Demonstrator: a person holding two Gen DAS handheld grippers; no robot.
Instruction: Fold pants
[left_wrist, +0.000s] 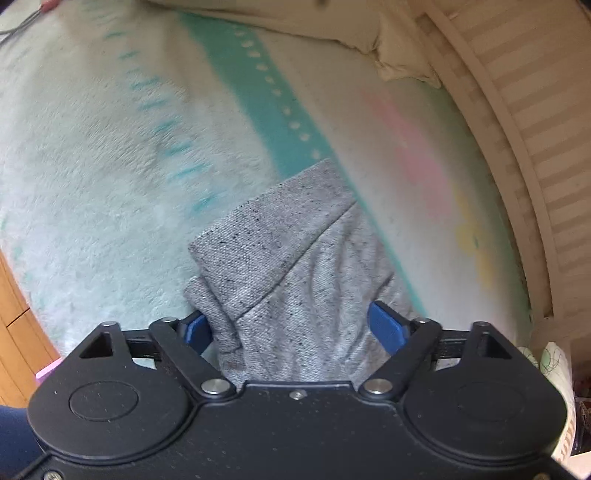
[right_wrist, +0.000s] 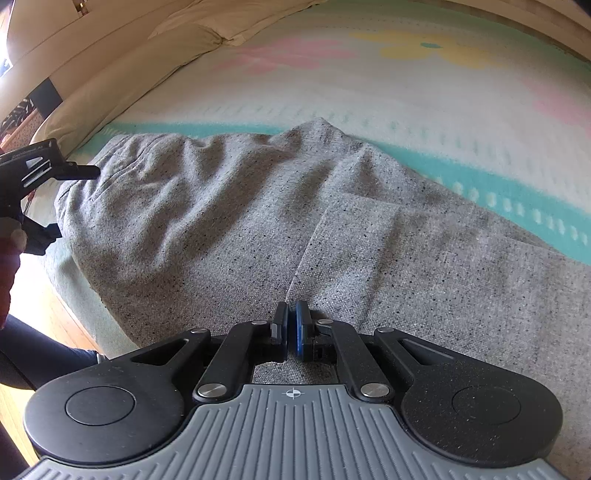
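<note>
Grey speckled pants (right_wrist: 229, 221) lie spread on a pale fleece blanket (right_wrist: 369, 96). In the left wrist view one end of the pants (left_wrist: 291, 258), with a wide hem band, lies between the blue pads (left_wrist: 388, 325) of my left gripper (left_wrist: 291, 328), whose jaws stand wide apart around the cloth. My right gripper (right_wrist: 291, 325) hovers over a folded edge of the pants with its jaws together; whether cloth is pinched I cannot tell. The left gripper also shows in the right wrist view (right_wrist: 40, 184) at the far left edge of the pants.
The blanket (left_wrist: 110, 166) has teal stripes and pink and yellow flowers. Cream pillows (right_wrist: 122, 85) and a striped headboard (left_wrist: 535, 147) border the bed. Wooden floor (left_wrist: 14, 332) lies below the bed's edge.
</note>
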